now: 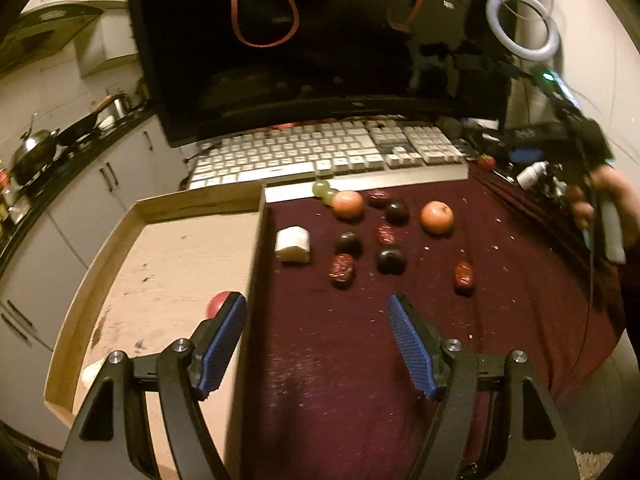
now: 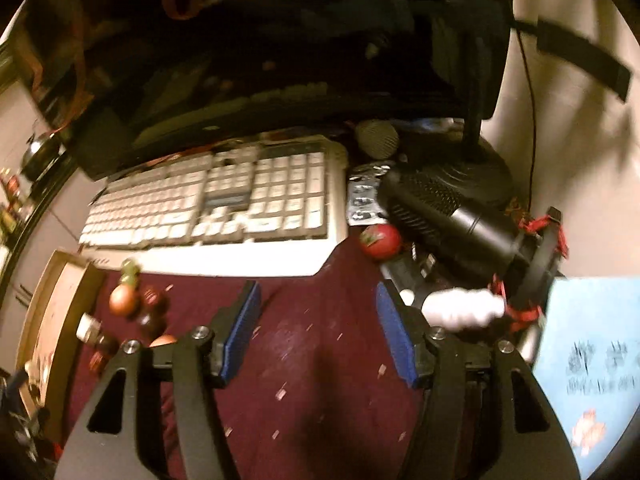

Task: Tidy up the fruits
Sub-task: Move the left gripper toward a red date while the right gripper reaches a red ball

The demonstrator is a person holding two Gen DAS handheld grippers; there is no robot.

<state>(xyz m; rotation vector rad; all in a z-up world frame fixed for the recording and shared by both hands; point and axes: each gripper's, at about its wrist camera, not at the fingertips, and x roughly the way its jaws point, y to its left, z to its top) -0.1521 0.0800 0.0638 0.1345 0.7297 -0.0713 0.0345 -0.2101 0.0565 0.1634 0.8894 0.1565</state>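
left claw (image 1: 318,308) agape, right claw (image 2: 318,300) agape, both empty

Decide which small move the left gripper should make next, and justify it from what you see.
Probably ease the left gripper forward toward the nearest red date on the maroon cloth. Its jaws stand open with nothing between them, most fruit lies loose outside the cardboard tray, and that date lies just ahead of the jaws.

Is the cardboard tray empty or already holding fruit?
Not empty: a red fruit lies inside the cardboard tray, partly hidden behind the left gripper.
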